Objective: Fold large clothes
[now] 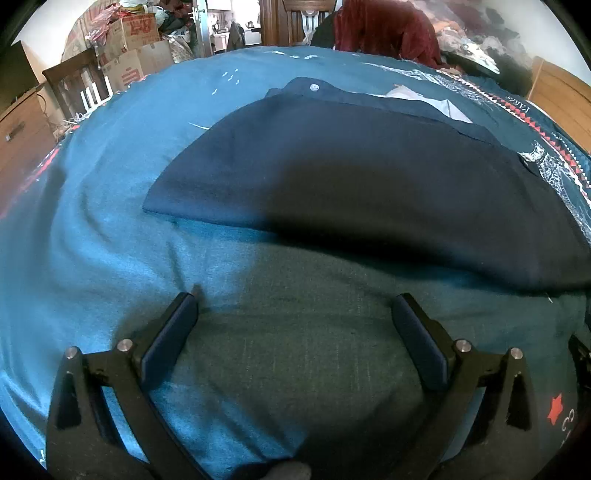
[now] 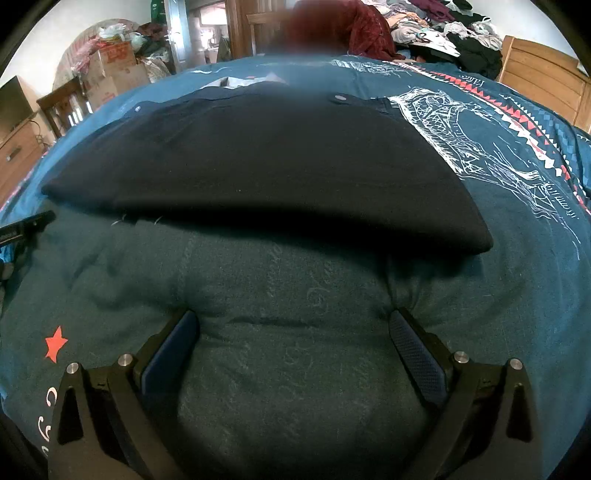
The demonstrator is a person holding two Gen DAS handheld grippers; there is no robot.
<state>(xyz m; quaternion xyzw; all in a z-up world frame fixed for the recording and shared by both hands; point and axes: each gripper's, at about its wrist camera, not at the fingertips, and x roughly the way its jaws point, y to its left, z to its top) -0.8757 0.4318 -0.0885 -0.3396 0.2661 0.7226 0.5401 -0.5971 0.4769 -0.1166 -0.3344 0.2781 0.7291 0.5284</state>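
Left wrist view: the navy garment is seen folded flat on the teal bedspread, its long axis running crosswise ahead of both claws; the left gripper is spread wide and empty, just short of the garment's near edge; the right gripper is likewise gaping, empty, and similarly near.

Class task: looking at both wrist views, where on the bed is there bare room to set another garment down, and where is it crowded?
Bare teal bedspread lies between the folded navy garment and both open grippers, left and right. More lies left of the garment, and on the white-printed cover to its right. The far edge is crowded: dark red fabric and piled clothes.
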